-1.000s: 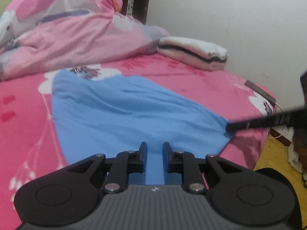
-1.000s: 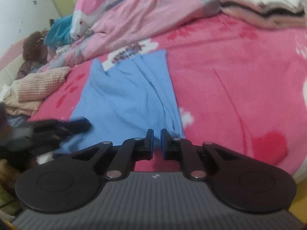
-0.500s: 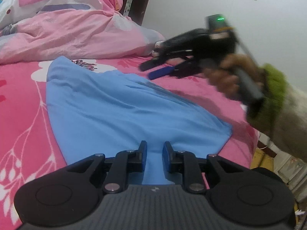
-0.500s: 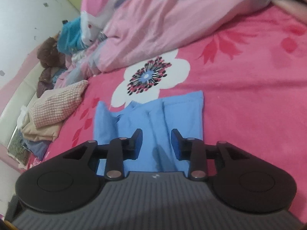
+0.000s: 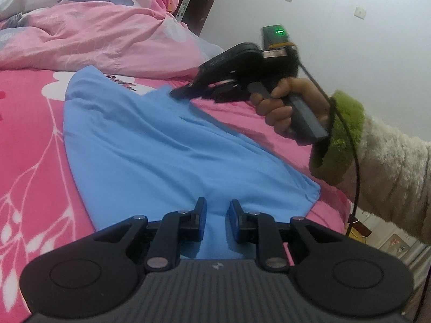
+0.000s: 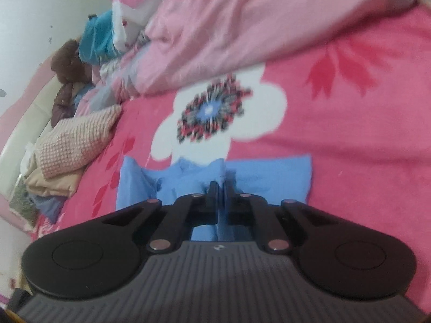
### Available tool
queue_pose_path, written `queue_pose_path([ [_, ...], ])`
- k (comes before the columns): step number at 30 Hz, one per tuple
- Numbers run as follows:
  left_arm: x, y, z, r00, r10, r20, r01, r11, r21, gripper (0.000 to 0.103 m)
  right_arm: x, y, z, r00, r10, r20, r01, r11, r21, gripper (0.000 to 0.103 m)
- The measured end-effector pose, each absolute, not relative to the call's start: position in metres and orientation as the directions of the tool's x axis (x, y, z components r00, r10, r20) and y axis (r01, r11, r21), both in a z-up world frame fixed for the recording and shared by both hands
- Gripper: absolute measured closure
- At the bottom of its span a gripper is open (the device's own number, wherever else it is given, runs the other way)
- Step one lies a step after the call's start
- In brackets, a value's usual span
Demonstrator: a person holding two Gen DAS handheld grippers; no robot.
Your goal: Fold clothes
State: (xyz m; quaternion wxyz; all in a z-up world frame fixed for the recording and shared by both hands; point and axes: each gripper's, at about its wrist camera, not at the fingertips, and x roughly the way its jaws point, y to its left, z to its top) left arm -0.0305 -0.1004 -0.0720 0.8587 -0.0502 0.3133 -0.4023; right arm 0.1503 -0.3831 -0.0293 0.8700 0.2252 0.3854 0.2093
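Fabric's looking light and floppy; right hand-held gripper (image 6: 221,188) is pinching the blue garment (image 5: 167,145) at its far edge, left hand-held gripper (image 5: 217,210) is gaping slightly over the near hem.

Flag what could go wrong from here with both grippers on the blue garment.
The right gripper pinches only a bunched ridge at the far edge of the blue garment; that thin bite may slip. The left gripper shows a gap with cloth between its fingers, so its hold looks unsure and the near hem may drag.
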Motion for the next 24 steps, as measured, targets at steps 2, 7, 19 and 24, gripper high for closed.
queue_pose_path([
  [2, -0.028, -0.1, -0.071, 0.478, -0.724, -0.498, 0.657, 0.671, -0.345, 0.083, 0.145, -0.394, -0.023, 0.666, 0.504, -0.55, -0.169, 0.82, 0.546, 0.101],
  [7, -0.025, -0.098, -0.069, 0.476, -0.725, -0.498, 0.652, 0.671, -0.354, 0.084, 0.141, -0.423, -0.029, 0.709, 0.454, -0.54, -0.102, 0.824, 0.558, 0.101],
  [19, -0.026, -0.095, -0.064, 0.483, -0.714, -0.507, 0.658, 0.678, -0.329, 0.084, 0.146, -0.431, -0.063, 0.706, 0.417, -0.572, -0.022, 0.821, 0.571, 0.101],
  [24, -0.026, -0.096, -0.063, 0.487, -0.709, -0.51, 0.659, 0.682, -0.318, 0.084, 0.141, -0.442, -0.062, 0.716, 0.412, -0.564, 0.014, 0.799, 0.602, 0.095],
])
